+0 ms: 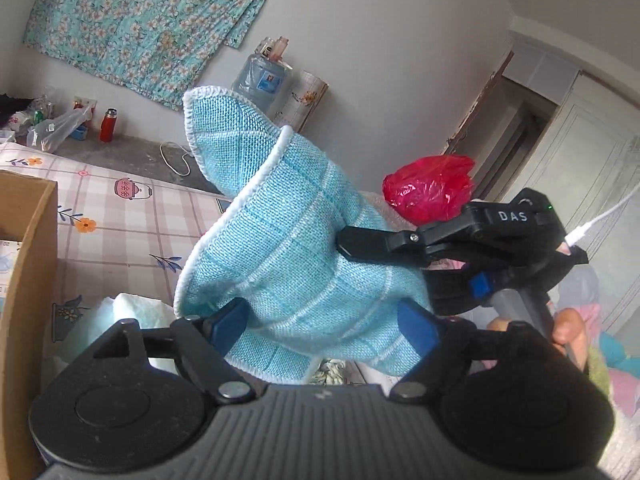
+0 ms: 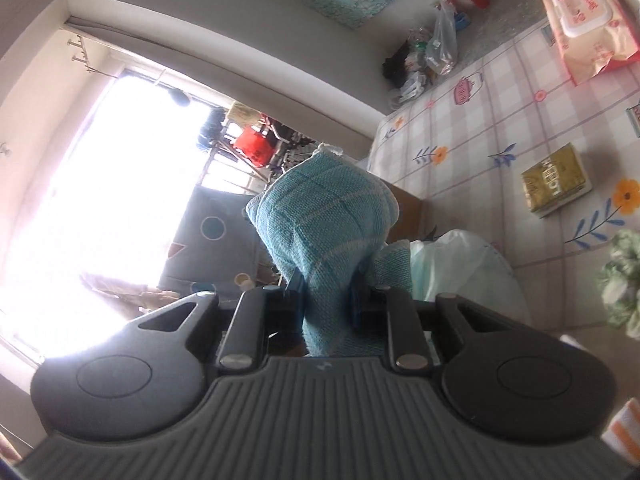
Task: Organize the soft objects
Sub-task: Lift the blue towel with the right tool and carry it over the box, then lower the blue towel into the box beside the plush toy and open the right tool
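Observation:
A light blue woven cloth (image 1: pixel 288 240) with white stitched edges hangs bunched in the air above the bed. In the left wrist view my right gripper (image 1: pixel 345 245) comes in from the right and is shut on the cloth's right side. The right wrist view shows the same cloth (image 2: pixel 324 216) pinched between the right gripper (image 2: pixel 326 298) fingers. My left gripper (image 1: pixel 324 326) stands open. Its blue pads (image 1: pixel 234 320) are spread wide on either side of the cloth's lower fold and do not press on it.
A cardboard box (image 1: pixel 28 280) stands at the left, with a white towel (image 1: pixel 132 308) beside it. A red plastic bag (image 1: pixel 428 188) lies behind the cloth. On the checked bed sheet (image 2: pixel 500 128) lie a wet-wipes pack (image 2: pixel 588 20), a gold box (image 2: pixel 556 184) and a white plastic bag (image 2: pixel 460 264).

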`<state>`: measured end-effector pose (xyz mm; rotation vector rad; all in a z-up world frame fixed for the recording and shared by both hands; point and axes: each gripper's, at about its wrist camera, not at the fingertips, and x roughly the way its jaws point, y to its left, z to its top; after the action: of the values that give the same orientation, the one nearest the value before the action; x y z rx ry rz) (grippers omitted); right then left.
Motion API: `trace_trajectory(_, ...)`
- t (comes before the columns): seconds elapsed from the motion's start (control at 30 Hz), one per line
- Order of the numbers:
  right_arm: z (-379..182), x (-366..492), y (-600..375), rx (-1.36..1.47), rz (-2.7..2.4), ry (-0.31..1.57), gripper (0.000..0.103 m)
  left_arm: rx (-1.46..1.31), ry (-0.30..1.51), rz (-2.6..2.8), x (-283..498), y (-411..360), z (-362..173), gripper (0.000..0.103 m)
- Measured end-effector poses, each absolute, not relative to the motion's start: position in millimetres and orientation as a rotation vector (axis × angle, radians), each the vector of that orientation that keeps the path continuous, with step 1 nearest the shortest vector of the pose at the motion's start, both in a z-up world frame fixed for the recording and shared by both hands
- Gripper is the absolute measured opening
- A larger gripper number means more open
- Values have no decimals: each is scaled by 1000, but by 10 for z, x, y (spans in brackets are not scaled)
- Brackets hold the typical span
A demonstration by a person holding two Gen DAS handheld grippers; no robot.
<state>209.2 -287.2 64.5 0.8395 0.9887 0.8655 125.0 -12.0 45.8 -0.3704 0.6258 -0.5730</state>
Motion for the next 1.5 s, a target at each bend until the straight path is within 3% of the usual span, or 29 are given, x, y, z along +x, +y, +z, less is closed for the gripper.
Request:
trace_trajectory(0.17, 524, 2067, -2470, 931, 982, 1037, 19, -407, 567, -563, 1018, 275, 554, 91)
trace_trajectory(0.4, 397, 2089, -1470, 932, 1114, 1159, 20, -342, 504, -374, 767, 833, 654, 88)
trace_trajectory(0.6, 314, 2247, -471, 914, 1176, 1305, 30, -336, 547, -199, 748, 1501, 681, 65)
trace_trajectory(0.67, 255, 2286, -122, 894, 1168, 1381, 38, -339, 559, -165, 760, 1712, 683, 58)
trace_trajectory(0.7, 230, 2293, 32, 878, 1166, 1405, 42, -325, 565, -135, 742, 1832, 691, 45)
trace_trajectory(0.77, 178, 2330, 324, 844, 1159, 1446, 56, -280, 596, -59, 779, 1992, 685, 29)
trace_trajectory(0.9, 113, 2396, 817, 742, 1140, 1481, 65, -320, 674, -5, 909, 2359, 587, 20)
trace_trajectory(1.2, 71, 2459, 1058, 599, 1059, 1407, 70, -100, 808, 183, 1128, 2544, 432, 16)
trace_trajectory(1.5, 309, 2495, 458, 603, 1016, 1269, 71, 255, 765, 298, 1297, 2138, 617, 16)
